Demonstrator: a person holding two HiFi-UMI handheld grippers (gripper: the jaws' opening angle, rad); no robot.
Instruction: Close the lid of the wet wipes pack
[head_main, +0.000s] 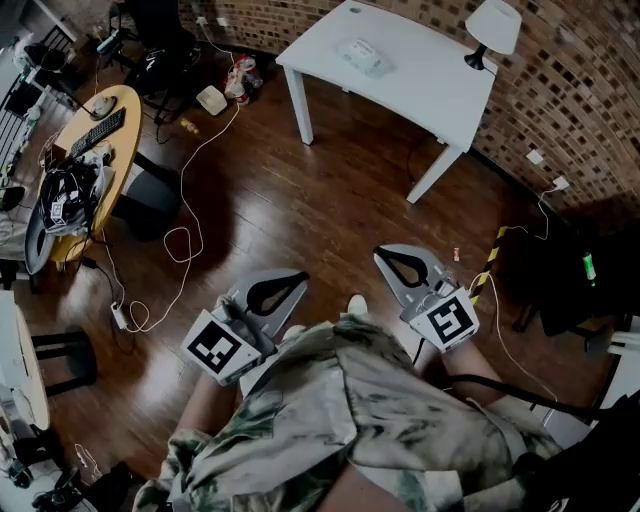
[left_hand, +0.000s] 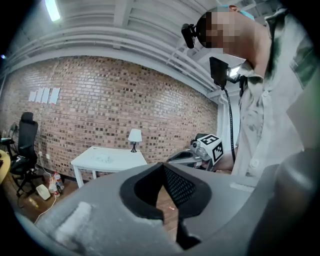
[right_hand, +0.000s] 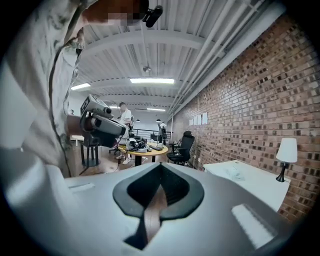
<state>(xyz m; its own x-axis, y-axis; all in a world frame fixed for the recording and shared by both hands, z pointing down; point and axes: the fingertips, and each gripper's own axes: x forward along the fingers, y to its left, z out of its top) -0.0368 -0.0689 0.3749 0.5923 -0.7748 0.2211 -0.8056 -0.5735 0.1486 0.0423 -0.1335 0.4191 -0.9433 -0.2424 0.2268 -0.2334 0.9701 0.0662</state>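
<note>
The wet wipes pack (head_main: 362, 55) lies on a white table (head_main: 430, 95) far across the room, by the brick wall. It shows small in the left gripper view (left_hand: 106, 159) and the right gripper view (right_hand: 234, 173); its lid is too small to make out. Both grippers are held close to the person's body, well away from the table. My left gripper (head_main: 302, 277) is shut with nothing in it, its tips meeting (left_hand: 162, 165). My right gripper (head_main: 381, 253) is likewise shut and empty (right_hand: 160, 165). Each gripper sees the other beside it.
A white lamp (head_main: 492, 30) stands at the table's far corner. White cables (head_main: 182, 240) and a power strip (head_main: 119, 316) trail over the wooden floor. A round wooden desk (head_main: 95, 150) with a keyboard stands at the left, with dark gear at the right.
</note>
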